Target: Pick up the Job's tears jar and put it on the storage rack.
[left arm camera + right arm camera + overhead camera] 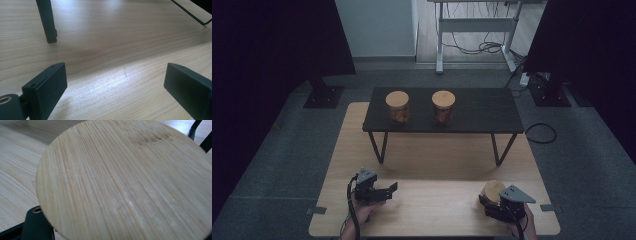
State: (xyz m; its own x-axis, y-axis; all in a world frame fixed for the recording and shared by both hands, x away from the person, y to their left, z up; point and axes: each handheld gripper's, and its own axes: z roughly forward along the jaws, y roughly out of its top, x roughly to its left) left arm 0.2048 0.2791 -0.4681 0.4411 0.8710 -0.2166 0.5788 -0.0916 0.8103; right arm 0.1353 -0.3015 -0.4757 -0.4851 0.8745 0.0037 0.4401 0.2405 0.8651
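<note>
Here, seen from the high view, a person's two hands enter from the near edge of a pale wooden worktop (432,160), each holding a black claw; the left claw (393,188) sits near the left front corner, its jaws pointing toward the middle of the worktop; the right claw (486,200) sits near the right front corner, against a jar with a round wooden lid (492,190).

In the left gripper view the left claw (116,80) stands wide open, its two black jaws well apart with only bare wood grain between them (nothing is held); a black leg of the small table (47,22) stands on the worktop beyond the jaws.

In the right gripper view the round wooden lid (130,182) lies very close to the camera, its grain running lengthwise; one black jaw of the right claw shows at the lower left, touching the lid's rim; the jaws are drawn in on the jar at its lid (the far jaw is hidden behind the lid).

Farther back on the worktop stands a low black table (482,112); on its top, side by side and apart, are a left jar (397,106) and a right jar (443,106), both upright, both capped with wooden lids.
</note>
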